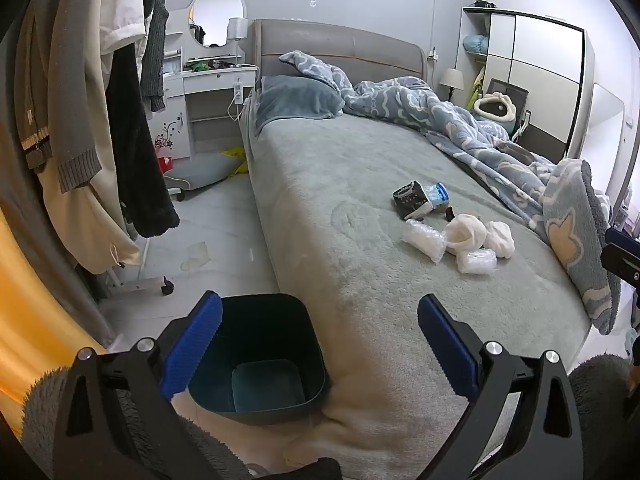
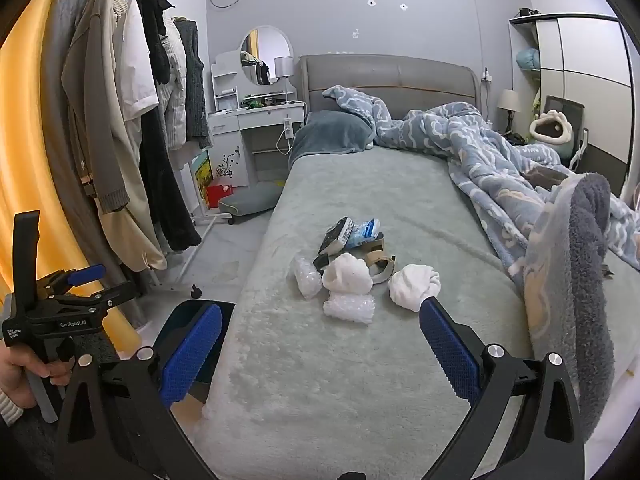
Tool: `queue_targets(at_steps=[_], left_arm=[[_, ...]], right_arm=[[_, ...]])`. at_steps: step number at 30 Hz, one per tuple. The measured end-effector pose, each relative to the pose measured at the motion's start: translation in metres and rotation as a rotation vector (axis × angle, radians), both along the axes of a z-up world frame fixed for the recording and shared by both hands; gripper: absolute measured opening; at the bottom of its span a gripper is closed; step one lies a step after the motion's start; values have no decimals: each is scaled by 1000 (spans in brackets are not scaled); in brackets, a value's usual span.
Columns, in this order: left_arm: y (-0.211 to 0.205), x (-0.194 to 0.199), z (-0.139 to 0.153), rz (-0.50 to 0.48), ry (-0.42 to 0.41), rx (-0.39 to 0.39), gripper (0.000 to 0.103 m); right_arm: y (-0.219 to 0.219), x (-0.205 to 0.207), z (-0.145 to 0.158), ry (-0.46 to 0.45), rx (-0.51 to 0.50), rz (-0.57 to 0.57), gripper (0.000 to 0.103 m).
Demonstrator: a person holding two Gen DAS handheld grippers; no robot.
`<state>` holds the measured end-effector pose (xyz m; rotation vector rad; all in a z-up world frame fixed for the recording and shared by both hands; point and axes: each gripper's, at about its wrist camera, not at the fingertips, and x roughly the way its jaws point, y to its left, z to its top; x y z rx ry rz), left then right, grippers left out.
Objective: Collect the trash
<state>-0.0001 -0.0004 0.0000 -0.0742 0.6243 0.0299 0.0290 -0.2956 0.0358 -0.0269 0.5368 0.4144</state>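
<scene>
Both our grippers, left and right, have their jaws wide apart with nothing in them. The trash pile sits mid-bed: crumpled white paper wads, clear bubble-wrap packets. The dark teal plastic bin waits at the bed's corner. We'd start with the nearest bubble-wrap packet: it looks to lie crosswise, so pinch across its short side.
</scene>
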Motion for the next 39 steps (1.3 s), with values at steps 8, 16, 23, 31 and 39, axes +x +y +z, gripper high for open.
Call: queue_targets(at_steps=[8, 16, 23, 31, 39], left_arm=[[0, 0, 0, 0, 1, -2, 100], [0, 0, 0, -1, 2, -4, 100], [0, 0, 0, 0, 2, -5, 100], [0, 0, 2, 1, 4, -8, 100], [-3, 1, -2, 1, 5, -10, 100]], right_arm=[[0, 0, 0, 2, 2, 0, 100], [0, 1, 0, 3, 3, 1, 100], [0, 1, 0, 4, 3, 0, 100], [1, 1, 0, 6, 3, 0, 100], [1, 1, -1, 5, 3, 0, 100]])
